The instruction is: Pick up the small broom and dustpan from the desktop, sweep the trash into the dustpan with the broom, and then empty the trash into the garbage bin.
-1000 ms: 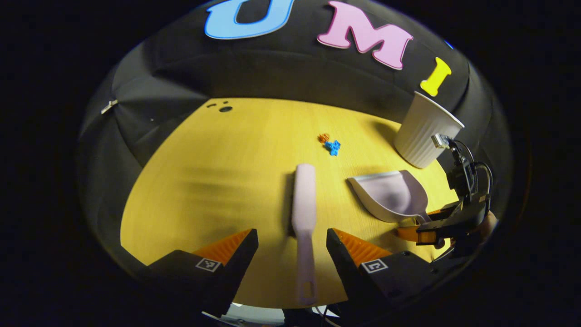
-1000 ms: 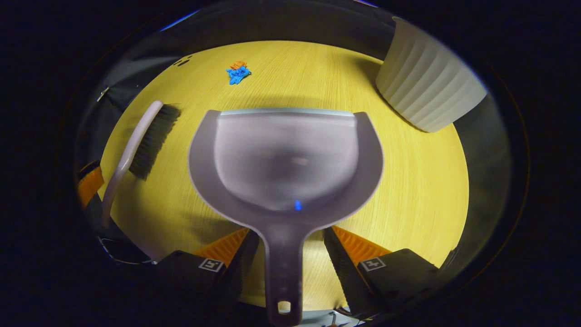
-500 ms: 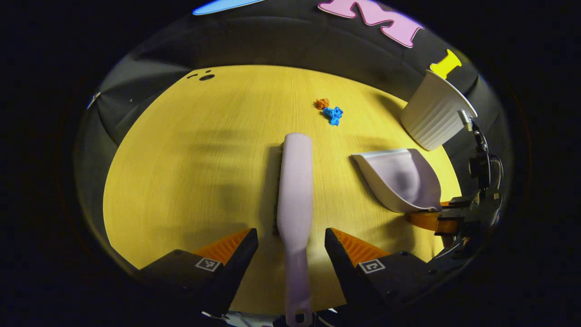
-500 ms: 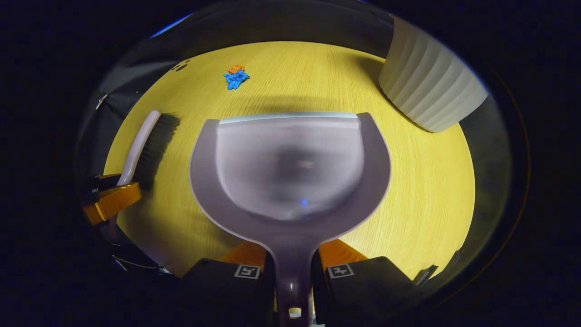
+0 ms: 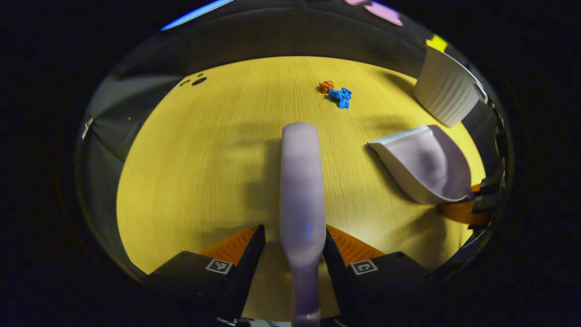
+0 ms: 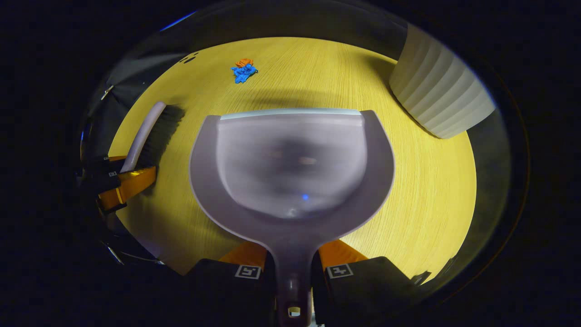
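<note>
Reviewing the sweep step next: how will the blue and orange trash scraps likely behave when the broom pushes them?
The trash scraps look like crumpled bits, so probably very light and easily moved. Being irregular, they should tumble or scatter rather than roll straight. Two separate pieces may part under the broom.

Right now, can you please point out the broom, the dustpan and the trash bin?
broom (image 5: 299,177), left gripper view, on the back of its head.
dustpan (image 6: 290,159), right gripper view, on the inside of its scoop.
trash bin (image 6: 440,100), right gripper view, on its ribbed wall.

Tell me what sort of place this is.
Probably a staged recording booth, not a lived-in room: a wooden desktop backed by black cloth, with a broom, dustpan, ribbed white bin and crumpled scraps laid out.
</note>
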Demonstrator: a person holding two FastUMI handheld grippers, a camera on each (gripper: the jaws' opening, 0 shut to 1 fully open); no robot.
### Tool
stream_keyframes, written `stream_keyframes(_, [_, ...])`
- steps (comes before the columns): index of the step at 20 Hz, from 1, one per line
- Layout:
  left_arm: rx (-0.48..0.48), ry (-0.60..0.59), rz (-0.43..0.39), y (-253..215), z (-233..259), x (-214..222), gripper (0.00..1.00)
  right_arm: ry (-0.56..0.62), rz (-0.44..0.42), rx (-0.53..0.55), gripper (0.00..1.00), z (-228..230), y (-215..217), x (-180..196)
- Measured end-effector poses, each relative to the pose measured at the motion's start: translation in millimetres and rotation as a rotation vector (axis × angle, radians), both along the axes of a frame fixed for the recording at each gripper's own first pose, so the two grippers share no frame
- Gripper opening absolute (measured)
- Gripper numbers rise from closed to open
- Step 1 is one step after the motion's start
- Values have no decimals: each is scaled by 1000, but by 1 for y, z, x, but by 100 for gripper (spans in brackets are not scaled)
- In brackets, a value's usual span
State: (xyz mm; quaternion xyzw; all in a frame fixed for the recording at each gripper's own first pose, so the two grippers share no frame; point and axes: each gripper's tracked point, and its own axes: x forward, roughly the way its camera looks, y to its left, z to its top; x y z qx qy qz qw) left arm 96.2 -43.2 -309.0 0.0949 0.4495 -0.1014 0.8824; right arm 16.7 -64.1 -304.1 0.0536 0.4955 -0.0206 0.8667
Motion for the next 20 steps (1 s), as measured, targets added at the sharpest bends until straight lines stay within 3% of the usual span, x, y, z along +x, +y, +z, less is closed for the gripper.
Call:
stream_keyframes(2, [14, -18, -4, -4, 0, -2, 53, -2, 4, -2, 38, 1, 0, 0])
stream_keyframes(4, [5, -21, 16, -6, 1, -1, 41, -7, 12, -6, 37, 1, -1, 0])
stream_keyframes(6, [-14, -23, 30, -7, 2, 0, 38, -9, 21, -6, 36, 0, -1, -1])
stream_keyframes(7, [-20, -19, 32, -6, 0, 2, 34, -10, 29, -8, 41, 1, -1, -1])
stream_keyframes(8, [-27, -18, 33, -6, 2, 3, 32, -14, 33, -9, 36, 1, -1, -1])
stream_keyframes(13, [-37, -24, 33, 4, 14, 25, 29, -23, 60, -1, 36, 1, 1, 0])
stream_keyframes(16, [-6, -44, -16, 8, 27, 50, 29, -25, 89, -15, 36, 1, -2, -1])
stream_keyframes(17, [10, -55, -36, 10, 31, 62, 29, -26, 97, -16, 31, 1, -4, -1])
stream_keyframes(19, [34, -68, -70, 12, 40, 84, 29, -30, 109, -15, 36, 2, -7, -1])
stream_keyframes(20, [43, -73, -87, 12, 45, 96, 29, -36, 120, -17, 31, 4, -9, 0])
